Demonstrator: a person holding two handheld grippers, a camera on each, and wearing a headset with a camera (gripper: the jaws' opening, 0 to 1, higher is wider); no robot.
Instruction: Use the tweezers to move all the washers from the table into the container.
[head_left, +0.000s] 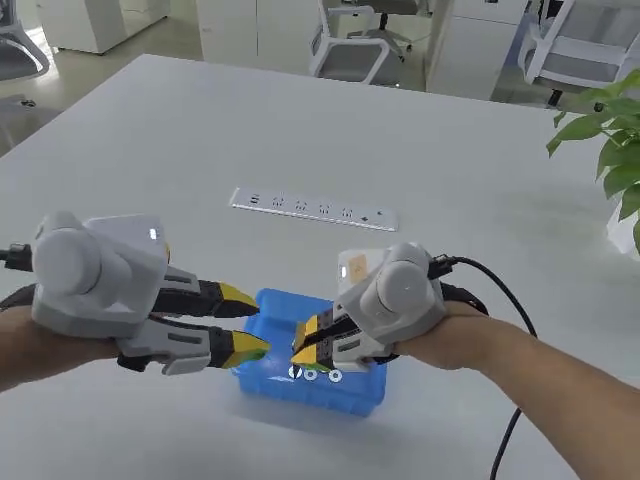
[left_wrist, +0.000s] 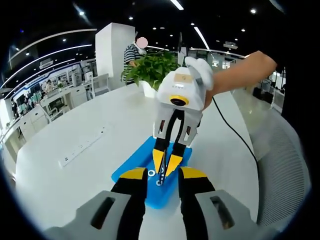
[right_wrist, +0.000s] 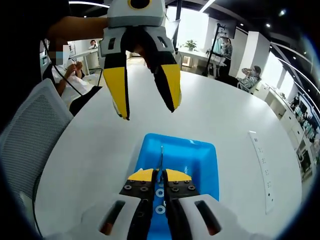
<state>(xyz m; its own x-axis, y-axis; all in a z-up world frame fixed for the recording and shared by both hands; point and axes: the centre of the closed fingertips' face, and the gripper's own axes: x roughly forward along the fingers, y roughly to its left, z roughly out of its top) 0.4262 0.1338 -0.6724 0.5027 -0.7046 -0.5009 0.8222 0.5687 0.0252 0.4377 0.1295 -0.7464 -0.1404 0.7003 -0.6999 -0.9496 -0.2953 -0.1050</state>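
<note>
The right hand-held gripper (head_left: 308, 345) has its jaws pressed together on the tweezers (right_wrist: 161, 157). Their thin legs run straight out along the jaws, so their long axis points across the blue container (head_left: 285, 305) toward the left hand-held gripper (head_left: 240, 322). That one hovers just beside the container's left edge, with its jaws spread wide and nothing between them.

The washers (head_left: 312, 375) lie inside the container in a short row against its near wall, directly beneath the right hand-held gripper's yellow tips. I count three in the head view and two in each gripper view. In the right gripper view they sit back under the jaws, behind the tweezer points rather than ahead of them. Whether the points carry a washer is too fine to tell.

The right hand-held gripper is clearly the nearer one to the washers.

There is one pair of tweezers, one container and two hand-held grippers. One white power strip (head_left: 312, 210) lies farther out on the counter (head_left: 300, 130). With the counted washers already in the container, the task looks close to finished.
</note>
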